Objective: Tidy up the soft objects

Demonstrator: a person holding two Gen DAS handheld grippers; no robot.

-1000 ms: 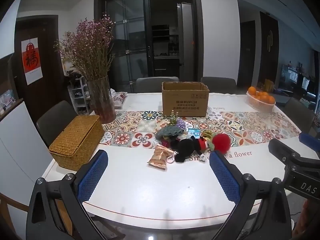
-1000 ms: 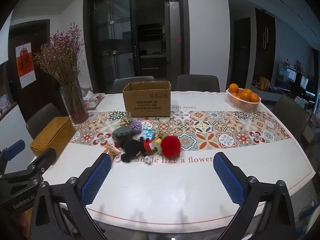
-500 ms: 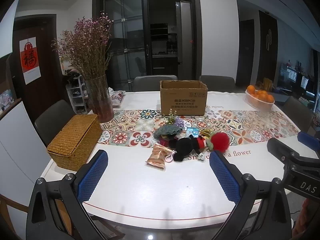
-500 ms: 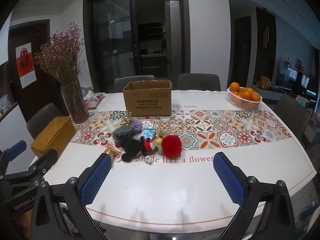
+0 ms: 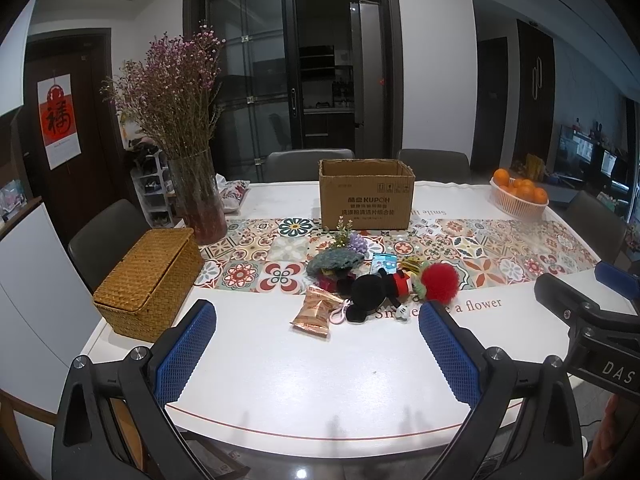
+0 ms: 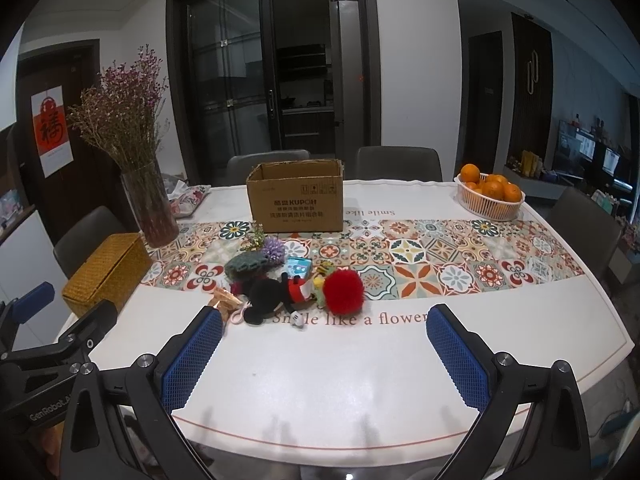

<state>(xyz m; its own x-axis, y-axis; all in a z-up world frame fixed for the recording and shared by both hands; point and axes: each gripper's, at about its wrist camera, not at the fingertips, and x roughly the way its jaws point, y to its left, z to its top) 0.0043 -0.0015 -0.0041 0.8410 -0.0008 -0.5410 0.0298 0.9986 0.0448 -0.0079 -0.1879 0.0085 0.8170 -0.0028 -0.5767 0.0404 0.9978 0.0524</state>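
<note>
While both pairs of tongs hang over the near edge of the white oval tabletop (image 5: 280, 380), neither touches or holds anything. The left tongs (image 5: 316, 350) stand spread wide, their blue textured pads (image 5: 186, 350) far apart with bare tabletop between them. The right tongs (image 6: 324, 354) are just as wide, blue pads (image 6: 456, 356) parted and empty; their dark body also shows at the right edge of the left wrist view, and the left pair's body at the left edge of the right wrist view.

Ahead of both, the soft things lie bunched together where the patterned tile-print runner (image 5: 480, 248) meets the white. A fluffy red pompom (image 5: 440, 282) sits at the right of the bunch, touching a black plush mouse toy with a red middle (image 5: 374, 290). Just left of the mouse lies a crinkled copper-coloured foil packet (image 5: 316, 312), with a pink clip beside it. Behind them rest a grey-green knitted piece (image 5: 332, 260), a small purple flower sprig (image 5: 354, 242) and a small blue printed packet (image 5: 384, 262).

Further back stands an open brown cardboard box (image 5: 366, 200), upright, well apart from the bunch. To the left sit a lidded woven yellow wicker basket (image 5: 148, 280) and a glass vase of dried purple flowers (image 5: 198, 200); at the far right, a white basket of oranges (image 5: 518, 196).
</note>
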